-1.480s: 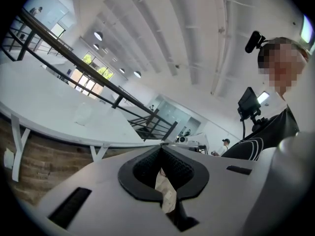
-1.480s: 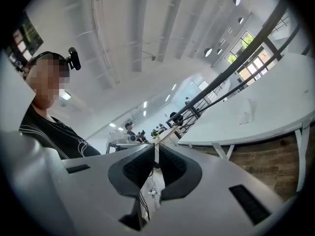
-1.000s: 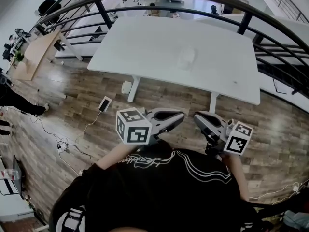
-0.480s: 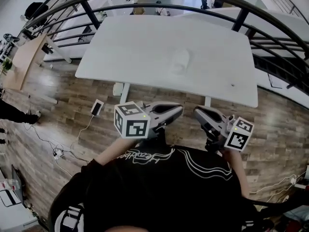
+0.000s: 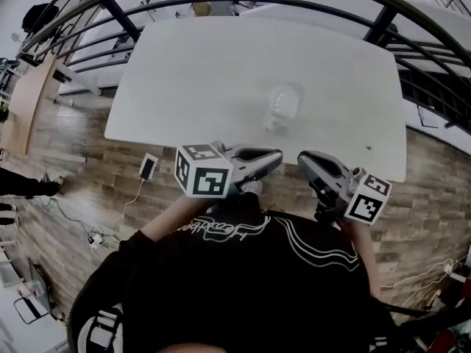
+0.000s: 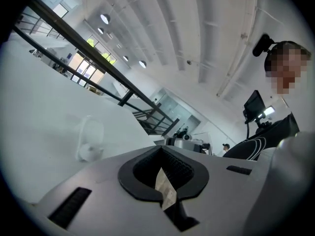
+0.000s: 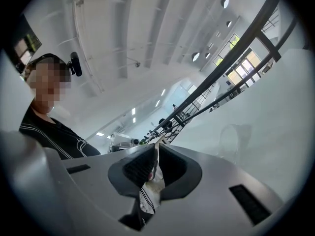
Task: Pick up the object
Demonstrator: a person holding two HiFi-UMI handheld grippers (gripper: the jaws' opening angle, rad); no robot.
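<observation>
A clear, see-through cup (image 5: 283,103) sits on the white table (image 5: 184,87), right of the middle and towards the near side. It shows faintly in the left gripper view (image 6: 90,141) and the right gripper view (image 7: 235,139). My left gripper (image 5: 276,157) is held close to my chest, just short of the table's near edge, with its jaws shut and nothing between them (image 6: 160,151). My right gripper (image 5: 303,158) hangs beside it, also shut and empty (image 7: 155,149). Both point towards the cup from a short way off.
Dark metal railings (image 5: 383,28) curve round the far and right sides of the table. The wooden floor (image 5: 88,190) on the left carries a power strip (image 5: 148,167) and cables. A wooden desk (image 5: 29,94) stands at the far left.
The table and cup have drawn nearer and lower in the head view as the person steps towards them. Both grippers stay shut in the same place before the chest.
</observation>
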